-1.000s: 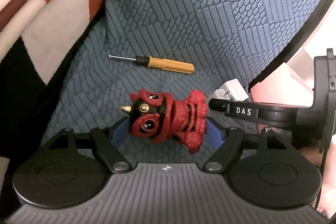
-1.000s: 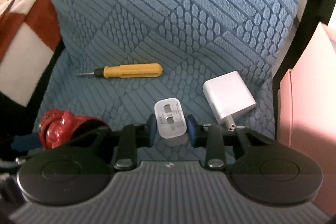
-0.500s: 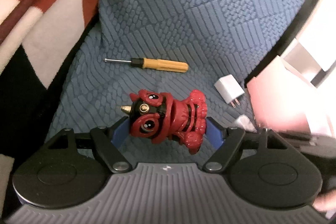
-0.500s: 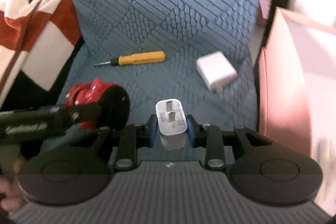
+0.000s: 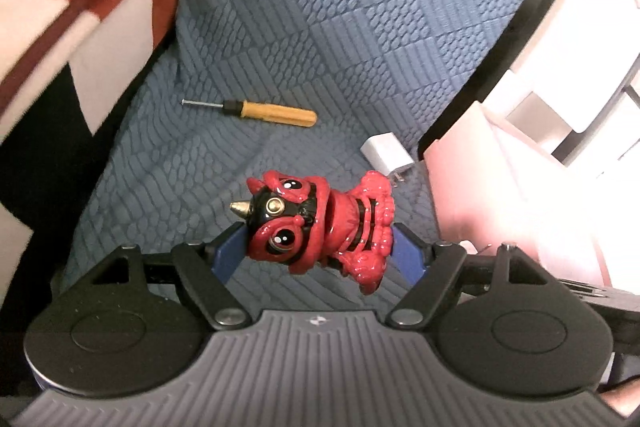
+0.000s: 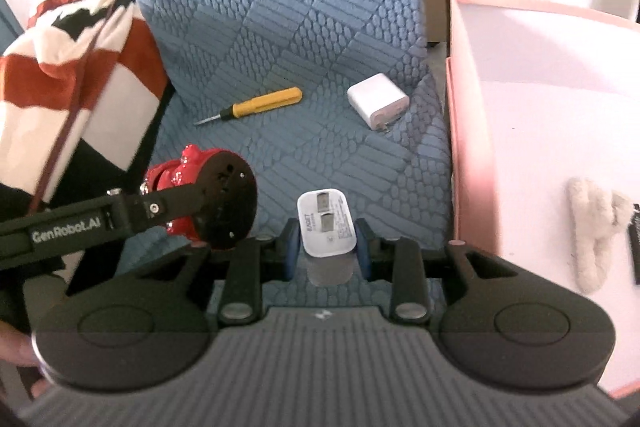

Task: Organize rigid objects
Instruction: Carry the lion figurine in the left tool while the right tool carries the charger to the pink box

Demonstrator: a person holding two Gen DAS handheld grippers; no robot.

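Your left tongs [image 5: 320, 247] are clamped on the red figurine [image 5: 320, 223], held above the blue seat cushion [image 5: 360, 27]. Your right tongs [image 6: 326, 247] are clamped on the small white plug adapter [image 6: 326, 223], near the pink box [image 6: 540, 87]. Judging by the layout, you're partway: the box already holds a rope-like item [image 6: 592, 227] (identity unclear), while the yellow screwdriver [image 6: 260, 103] and the larger white charger [image 6: 378, 101] lie on the cushion, not yet collected.
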